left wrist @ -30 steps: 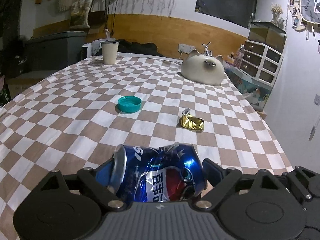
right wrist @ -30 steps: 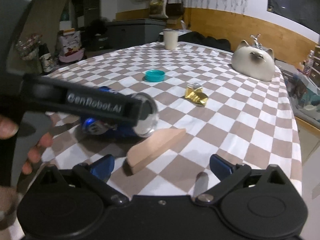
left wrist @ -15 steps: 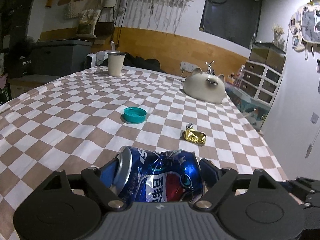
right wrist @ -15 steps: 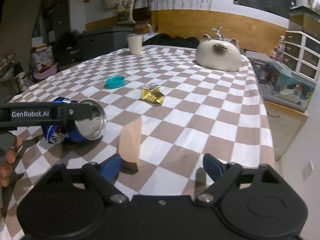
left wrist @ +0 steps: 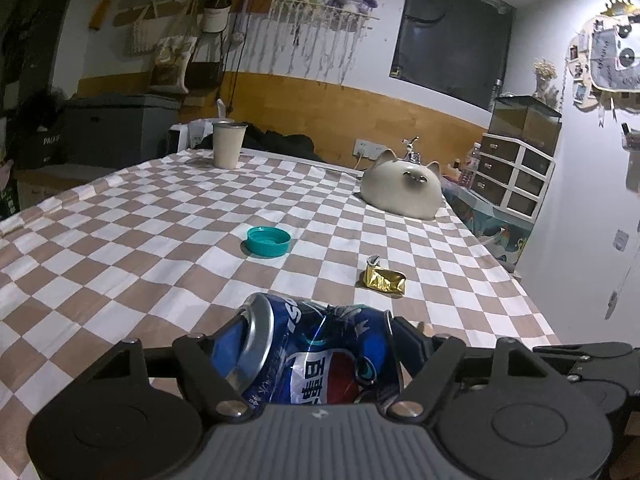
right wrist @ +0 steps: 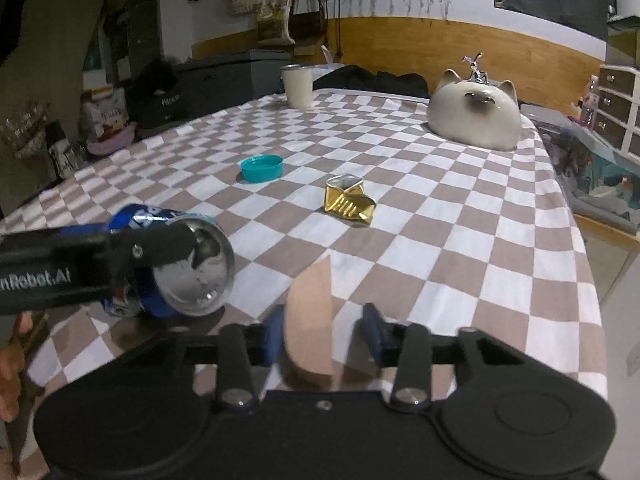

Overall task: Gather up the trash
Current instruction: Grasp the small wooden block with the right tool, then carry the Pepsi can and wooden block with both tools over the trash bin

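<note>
**Q:** what changed for you over the last second? I lost track after the can.

**A:** Mostly the right side. My right gripper was gaping a second ago with the tan wedge-shaped piece lying flat on the cloth ahead of it; now the jaws have just snapped in and the wedge stands upright between the blue pads. The left pad is against it; the right pad looks a touch off, but that bit's blurry, so I'm calling it gripped.

**Q:** and the left?

**A:** My left gripper has the crushed blue Pepsi can lying sideways between its fingers, low over the checkered tablecloth. The jaws have just been closing on it, and the can looks more squashed than before. The right wrist view shows the left finger across the can's silver end, with my fingertips at the frame edge.

**Q:** rest of the trash?

**A:** Hasn't moved. The gold crumpled wrapper and teal lid sit mid-table, well apart from each other. The cat-shaped ornament and the cream cup are at the far end.
</note>
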`<control>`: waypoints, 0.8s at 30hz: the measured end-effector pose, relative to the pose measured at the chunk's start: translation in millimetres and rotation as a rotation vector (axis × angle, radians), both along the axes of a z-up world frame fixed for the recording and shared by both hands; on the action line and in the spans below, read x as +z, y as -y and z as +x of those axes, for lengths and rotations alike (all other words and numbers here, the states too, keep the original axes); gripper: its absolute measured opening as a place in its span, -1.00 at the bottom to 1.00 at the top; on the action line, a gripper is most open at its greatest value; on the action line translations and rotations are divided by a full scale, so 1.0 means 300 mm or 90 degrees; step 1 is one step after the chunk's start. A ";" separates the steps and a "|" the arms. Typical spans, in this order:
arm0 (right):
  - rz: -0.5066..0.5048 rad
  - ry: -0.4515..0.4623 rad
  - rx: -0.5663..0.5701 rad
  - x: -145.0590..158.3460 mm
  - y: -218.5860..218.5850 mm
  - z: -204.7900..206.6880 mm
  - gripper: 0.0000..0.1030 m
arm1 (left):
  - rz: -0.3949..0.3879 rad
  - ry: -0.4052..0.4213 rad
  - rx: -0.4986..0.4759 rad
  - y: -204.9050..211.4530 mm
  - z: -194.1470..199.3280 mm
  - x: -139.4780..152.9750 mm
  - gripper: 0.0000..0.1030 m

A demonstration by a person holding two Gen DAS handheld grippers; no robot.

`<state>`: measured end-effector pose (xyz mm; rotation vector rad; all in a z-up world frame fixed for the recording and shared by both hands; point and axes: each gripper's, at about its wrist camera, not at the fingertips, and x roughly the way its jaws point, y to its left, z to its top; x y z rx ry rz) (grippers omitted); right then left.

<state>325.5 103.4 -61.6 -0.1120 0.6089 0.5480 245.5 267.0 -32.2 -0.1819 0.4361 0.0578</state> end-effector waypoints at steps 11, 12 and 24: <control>0.011 -0.007 -0.009 0.003 0.068 -0.072 -0.52 | 0.000 0.007 0.011 0.023 -0.064 0.007 0.42; 0.013 -0.008 -0.008 0.004 0.075 -0.080 -0.52 | -0.002 0.007 0.014 0.027 -0.074 0.008 0.42; 0.043 -0.001 -0.012 0.037 0.195 -0.186 -0.52 | 0.007 0.012 0.047 0.117 -0.196 0.036 0.42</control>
